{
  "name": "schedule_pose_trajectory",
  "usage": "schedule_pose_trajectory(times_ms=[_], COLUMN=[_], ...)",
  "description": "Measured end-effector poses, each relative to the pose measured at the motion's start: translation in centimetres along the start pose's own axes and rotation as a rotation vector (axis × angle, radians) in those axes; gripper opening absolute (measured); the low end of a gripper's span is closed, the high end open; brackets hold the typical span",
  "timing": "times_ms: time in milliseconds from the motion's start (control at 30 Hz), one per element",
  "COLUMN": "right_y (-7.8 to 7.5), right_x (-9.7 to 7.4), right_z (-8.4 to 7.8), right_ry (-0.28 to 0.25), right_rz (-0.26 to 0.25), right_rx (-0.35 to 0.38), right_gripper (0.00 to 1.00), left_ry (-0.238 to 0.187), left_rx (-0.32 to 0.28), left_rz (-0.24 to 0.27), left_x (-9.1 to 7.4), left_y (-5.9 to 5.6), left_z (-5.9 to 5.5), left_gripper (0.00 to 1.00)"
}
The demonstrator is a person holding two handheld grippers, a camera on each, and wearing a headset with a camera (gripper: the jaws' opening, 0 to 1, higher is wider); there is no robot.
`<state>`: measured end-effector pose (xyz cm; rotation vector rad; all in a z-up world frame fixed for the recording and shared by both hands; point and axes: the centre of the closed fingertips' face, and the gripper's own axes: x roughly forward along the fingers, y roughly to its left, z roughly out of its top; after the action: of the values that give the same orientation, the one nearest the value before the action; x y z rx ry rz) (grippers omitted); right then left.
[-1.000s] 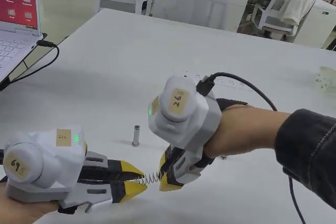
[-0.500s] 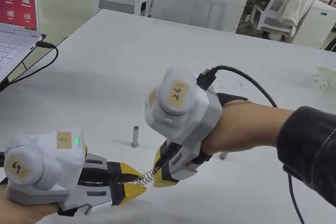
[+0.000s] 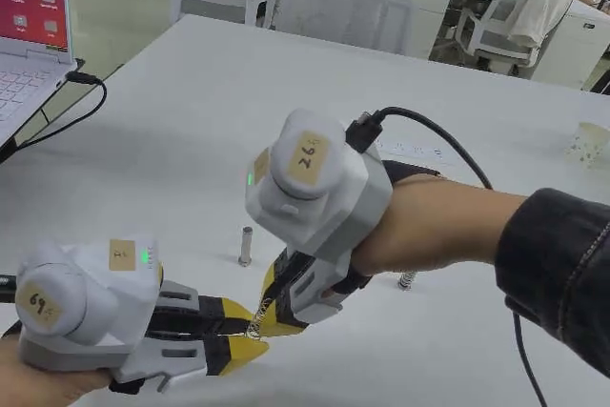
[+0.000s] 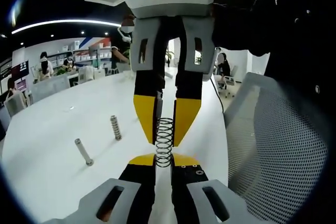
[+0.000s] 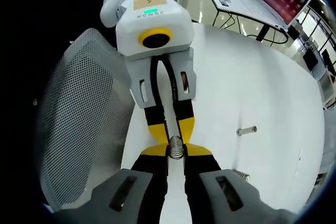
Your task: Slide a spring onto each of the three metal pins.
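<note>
A small steel spring (image 3: 257, 318) (image 4: 164, 141) (image 5: 176, 148) hangs just above the white table (image 3: 191, 111), held at both ends. My left gripper (image 3: 246, 333) (image 4: 163, 160) is shut on one end, low at the front left. My right gripper (image 3: 271, 315) (image 5: 176, 151) comes down from the right, shut on the other end, tip to tip with the left. A bare metal pin (image 3: 246, 245) (image 4: 82, 151) (image 5: 247, 130) stands just behind them. A second pin wearing a spring (image 3: 407, 280) (image 4: 115, 127) (image 5: 241, 174) stands to the right, partly behind the person's wrist.
An open laptop (image 3: 24, 35) sits at the far left edge with a black cable (image 3: 71, 116) trailing from it. A clear cup (image 3: 591, 143) stands at the far right. Office chairs (image 3: 334, 11) line the table's far side. A black cord (image 3: 448, 150) runs off my right gripper.
My right gripper has moved left and closer to the left gripper, so the spring between them spans a shorter gap. The left gripper has barely moved.
</note>
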<state>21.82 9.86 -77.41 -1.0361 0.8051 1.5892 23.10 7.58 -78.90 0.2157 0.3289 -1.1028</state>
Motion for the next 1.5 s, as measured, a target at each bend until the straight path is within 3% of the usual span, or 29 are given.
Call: schedule_pose_trajectory(times_ms=[800, 1033, 1500], right_y=[-0.2, -0.3, -1.4], right_x=[0.2, 0.2, -0.3], right_z=[0.0, 0.0, -1.0], right_ry=[0.023, 0.028, 0.051], right_rz=[0.006, 0.007, -0.024], right_rx=[-0.010, -0.010, 0.009], right_gripper=[0.08, 0.08, 0.08], left_ry=[-0.006, 0.005, -0.016], left_rx=[-0.010, -0.024, -0.057], left_rz=[-0.001, 0.001, 0.064], left_x=[0.5, 0.6, -0.2], left_y=[0.0, 0.0, 1.0], left_z=[0.0, -0.3, -0.7], left_gripper=[0.03, 0.12, 0.34])
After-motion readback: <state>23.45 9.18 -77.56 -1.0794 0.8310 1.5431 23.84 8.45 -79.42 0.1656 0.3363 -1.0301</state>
